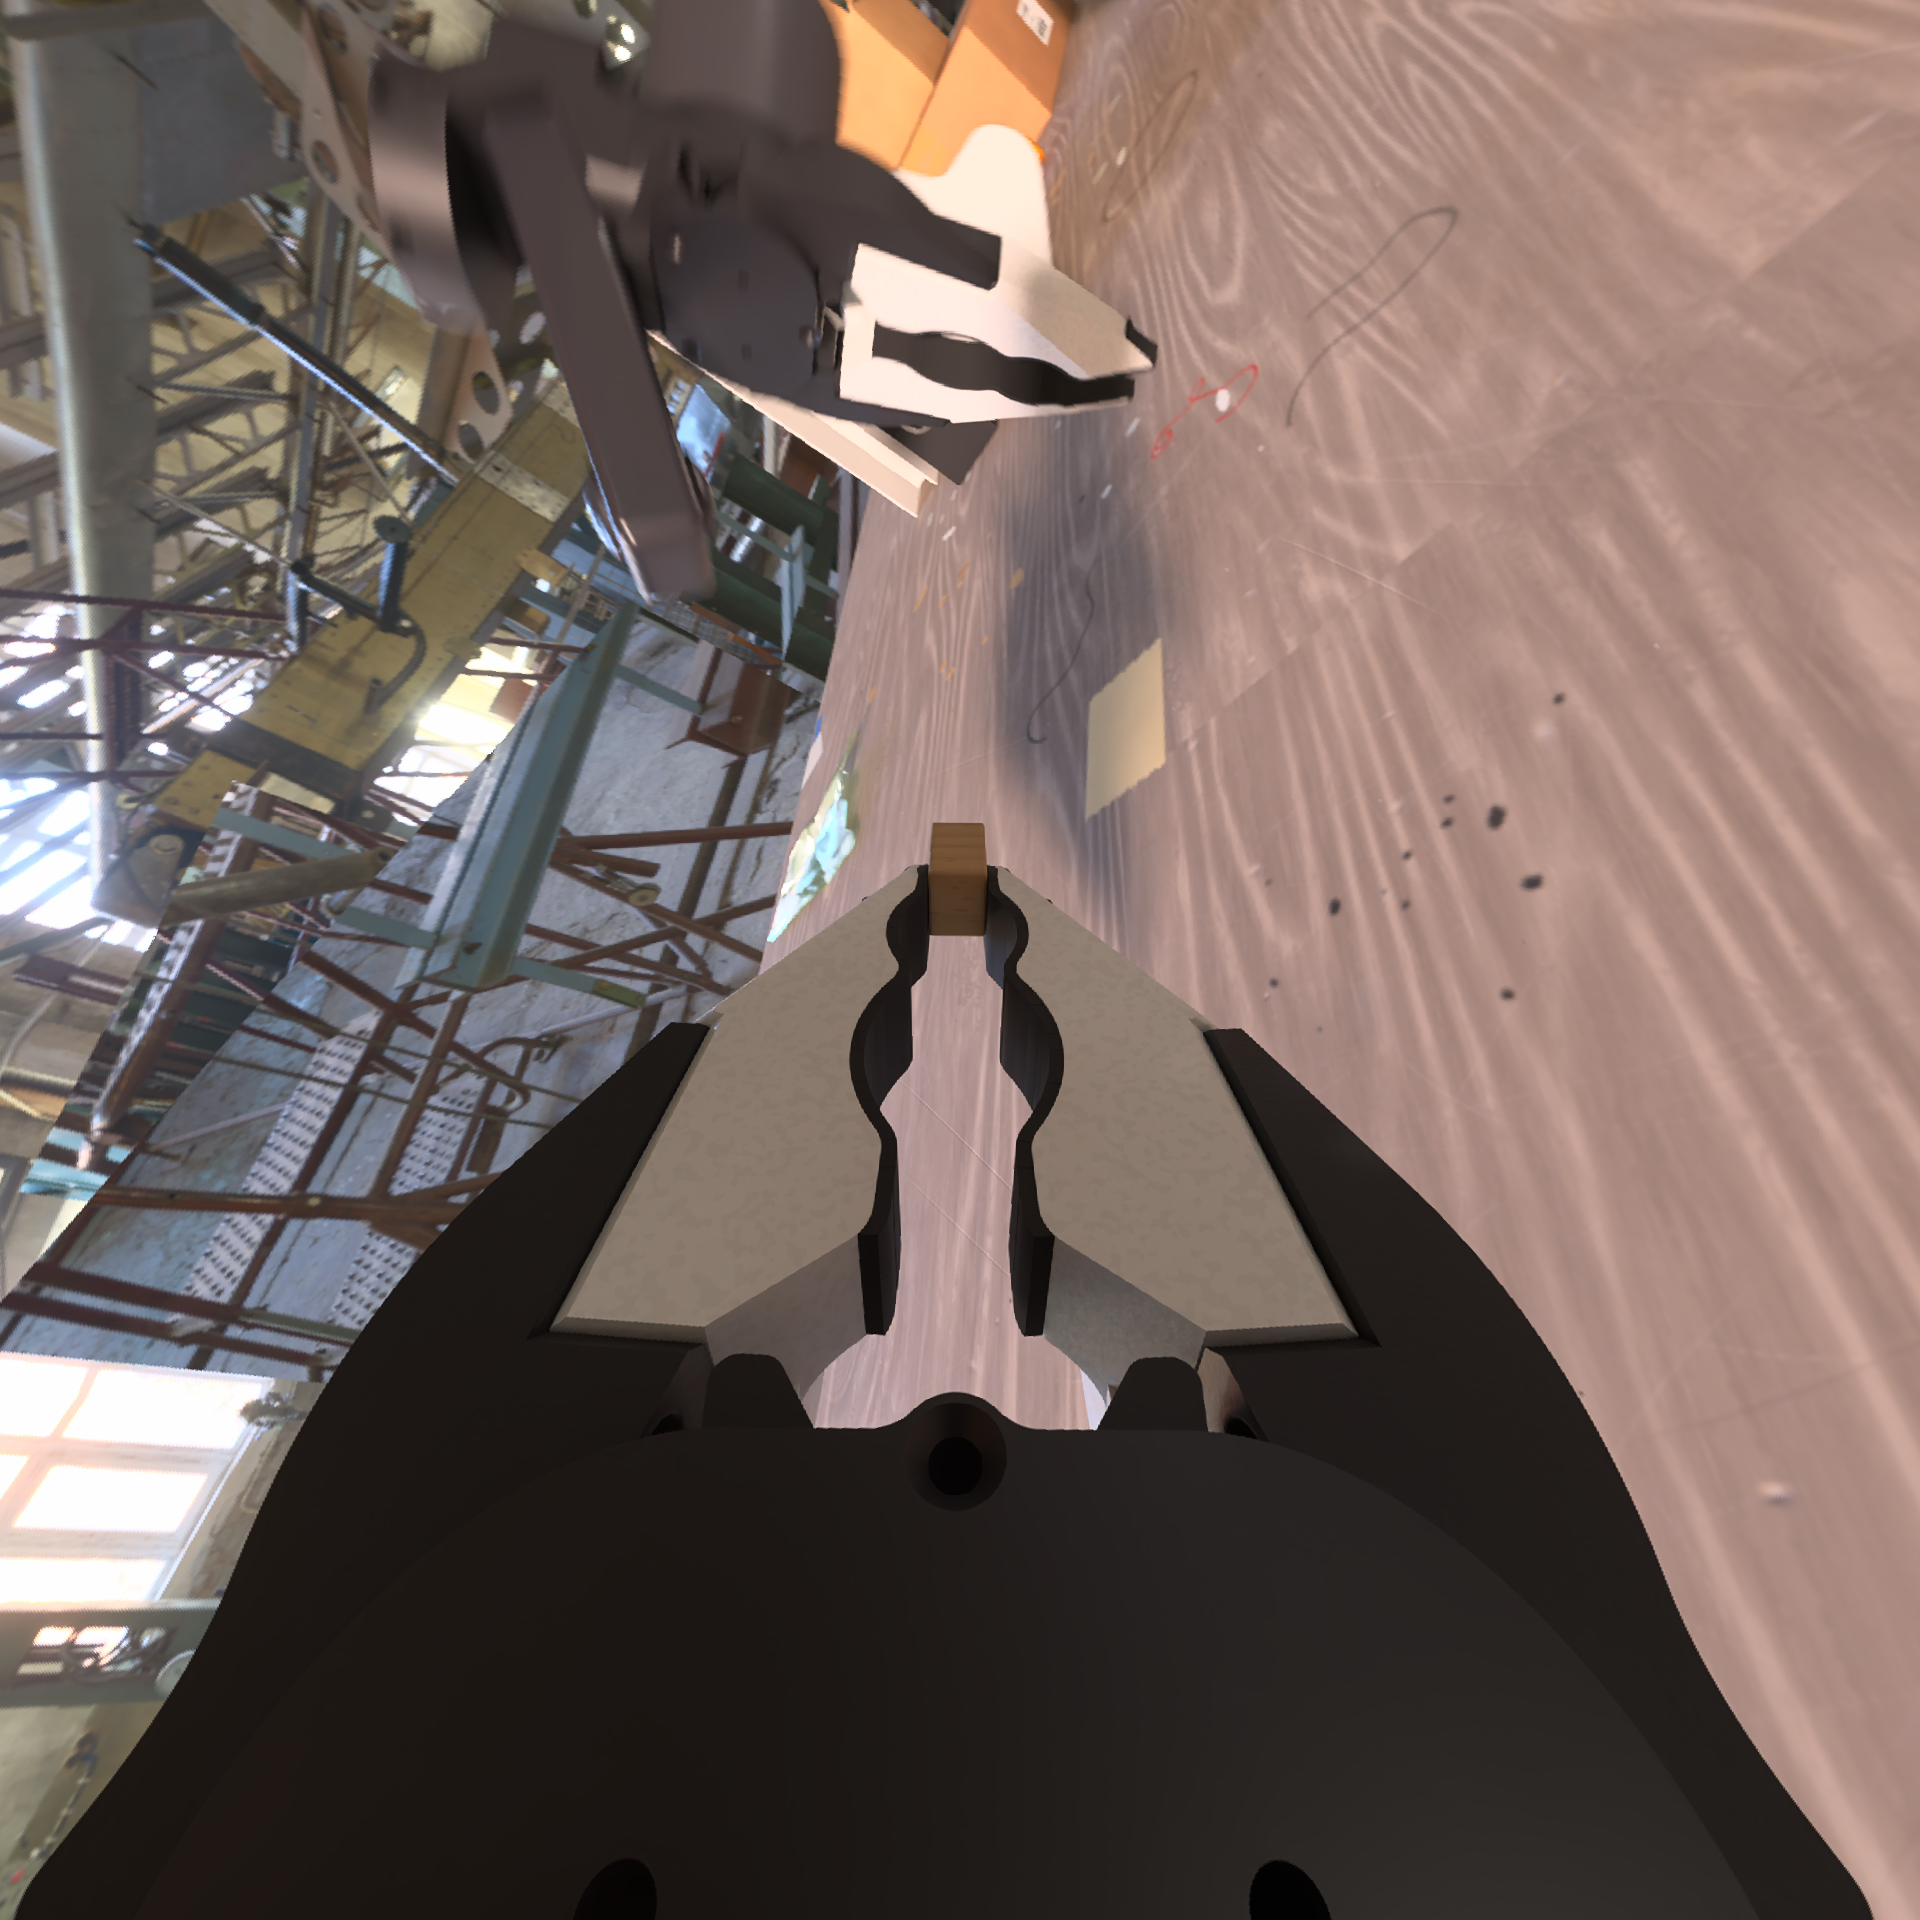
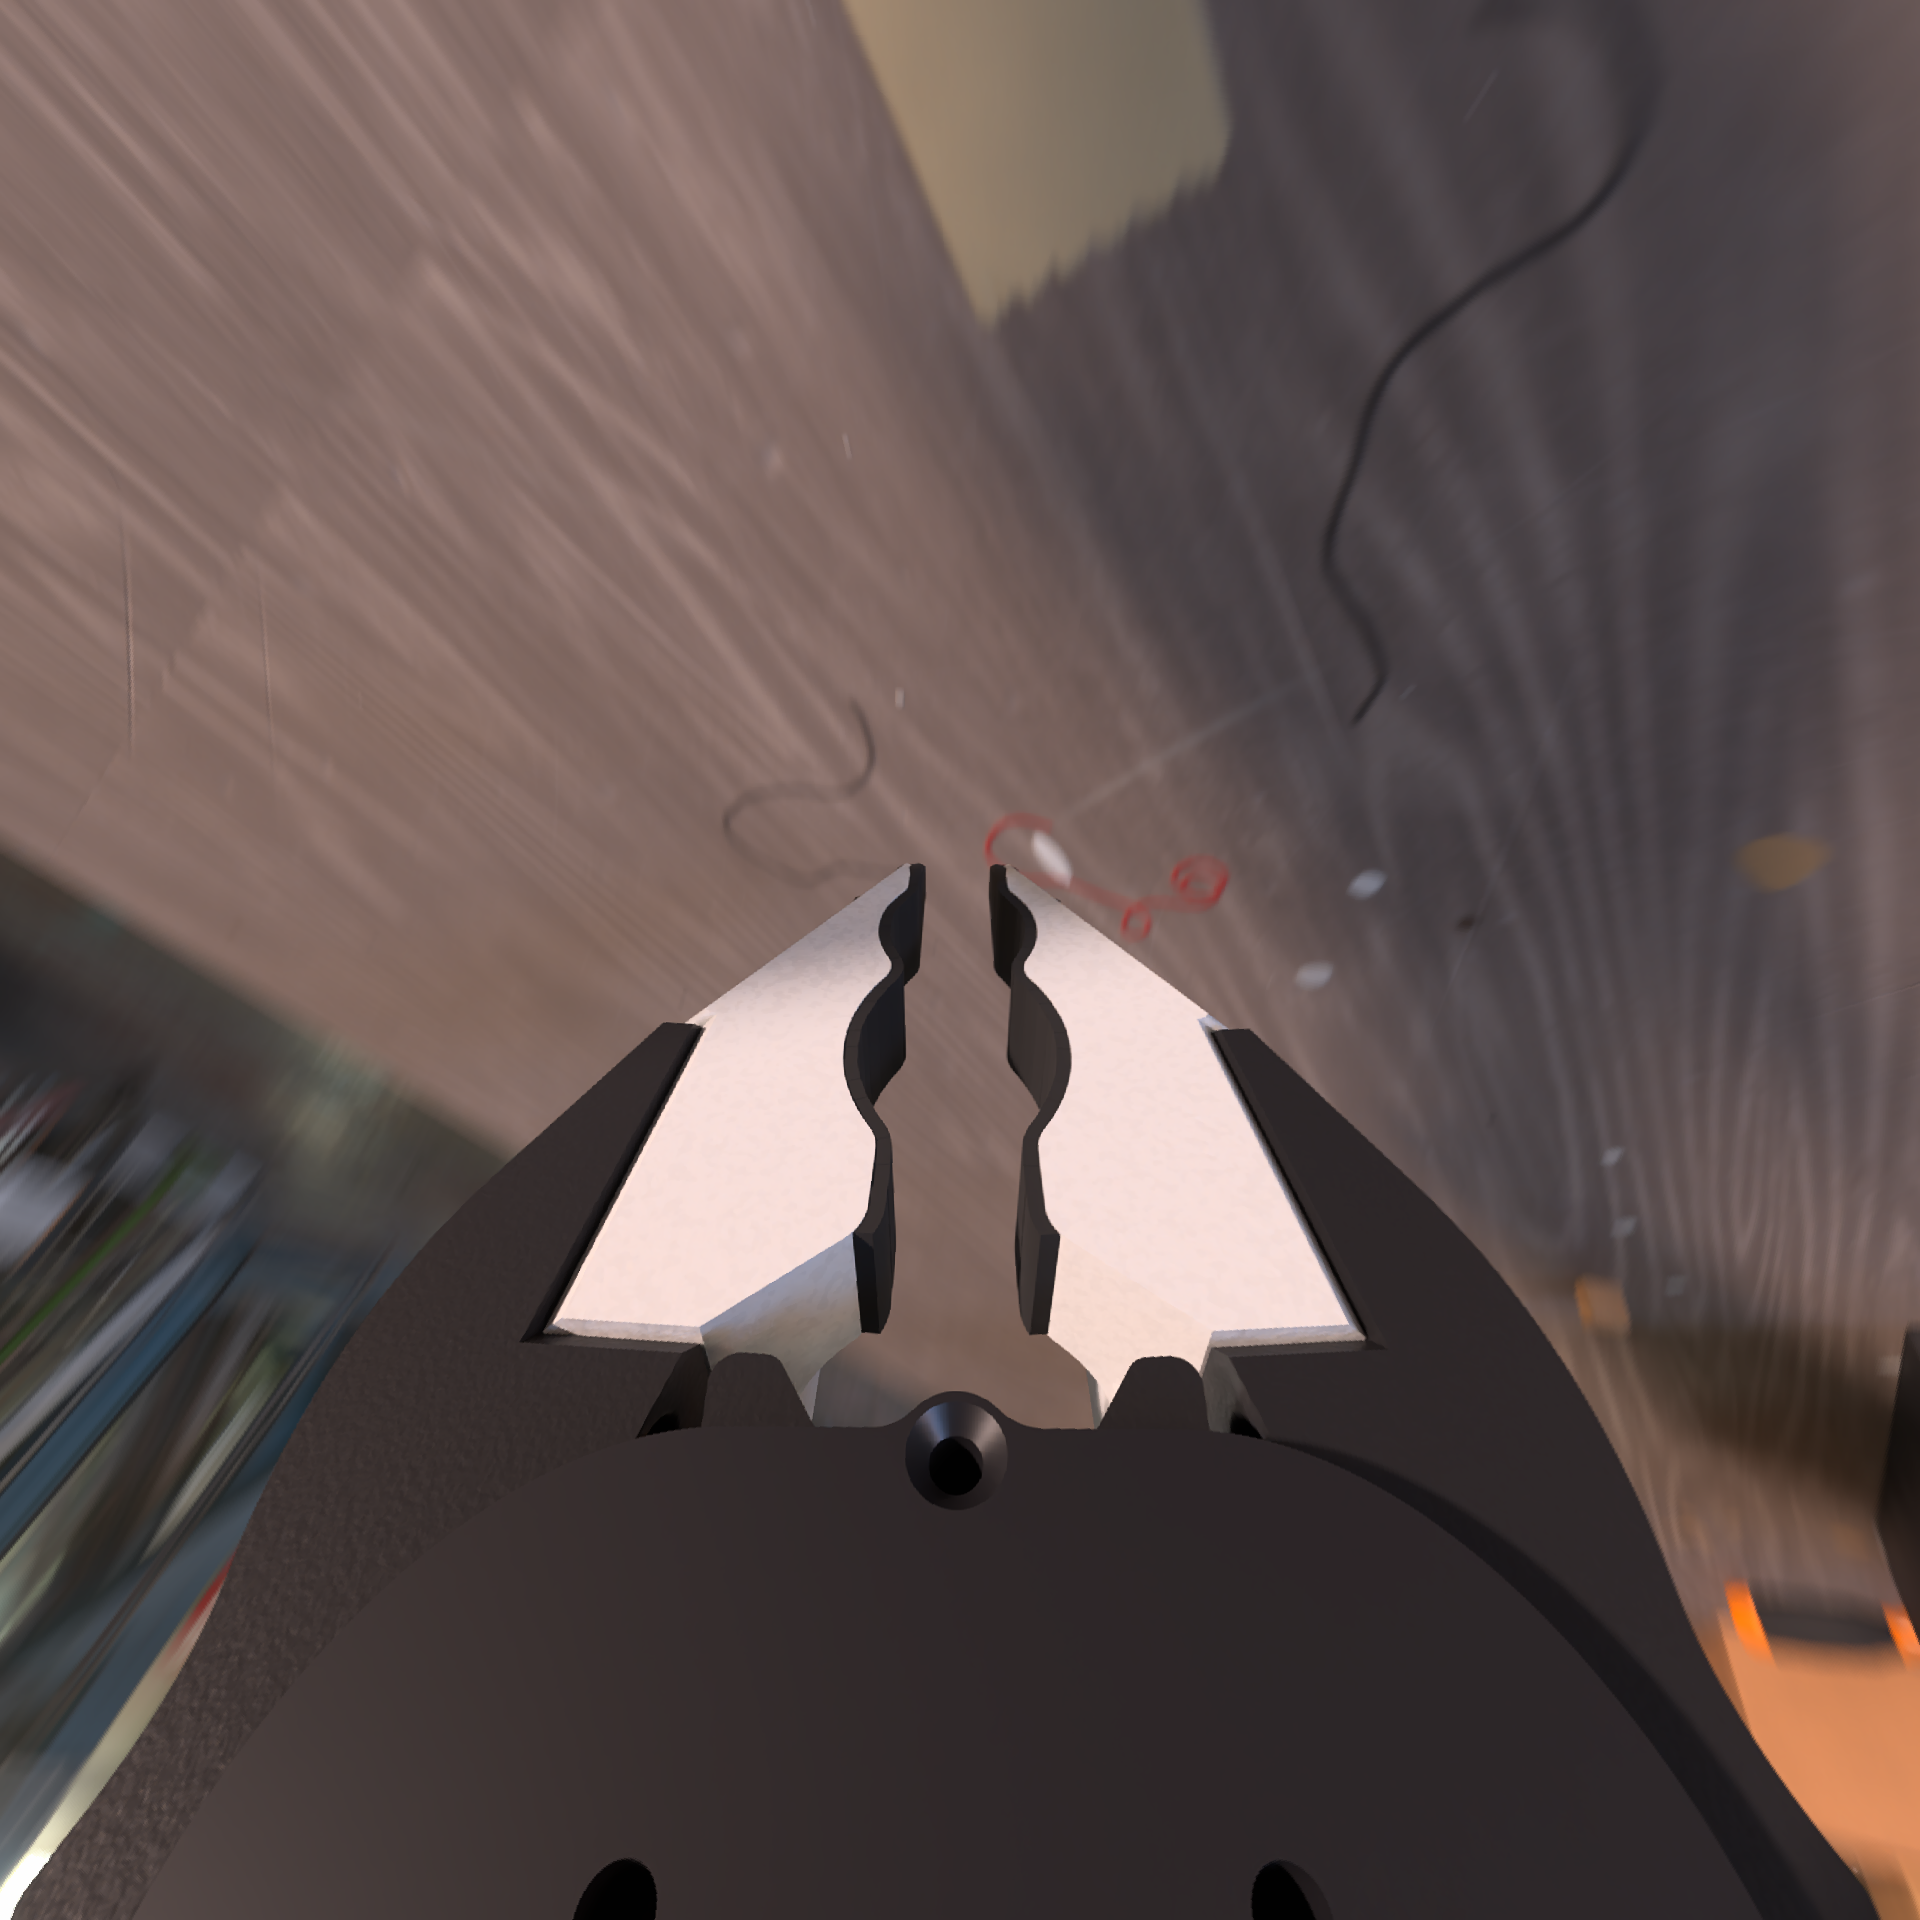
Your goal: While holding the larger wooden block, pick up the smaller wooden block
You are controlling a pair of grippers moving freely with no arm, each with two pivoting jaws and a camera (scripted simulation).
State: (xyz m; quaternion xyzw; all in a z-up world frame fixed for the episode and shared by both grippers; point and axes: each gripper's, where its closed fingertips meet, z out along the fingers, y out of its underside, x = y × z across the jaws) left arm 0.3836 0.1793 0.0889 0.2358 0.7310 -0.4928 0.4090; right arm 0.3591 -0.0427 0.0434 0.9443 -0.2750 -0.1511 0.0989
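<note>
My left gripper (image 1: pixel 957 906) is shut on a small tan wooden block (image 1: pixel 957 873), pinched at the very fingertips above the brown wooden table (image 1: pixel 1507 675). I cannot tell whether it is the larger or the smaller block. No second block shows in either view. My right gripper (image 2: pixel 956 881) points down at the table with a narrow gap between its jaws and nothing in it. It also shows in the left wrist view (image 1: pixel 1132 366), farther off, low over the table.
A pale yellow paper square (image 1: pixel 1125 727) lies on the table beyond the left gripper and also shows in the right wrist view (image 2: pixel 1049 135). A red wire loop (image 2: pixel 1107 883) and a thin black cord (image 2: pixel 1455 364) lie near the right gripper. Orange boxes (image 1: pixel 935 94) stand farther off. The table edge (image 1: pixel 821 727) runs on the left.
</note>
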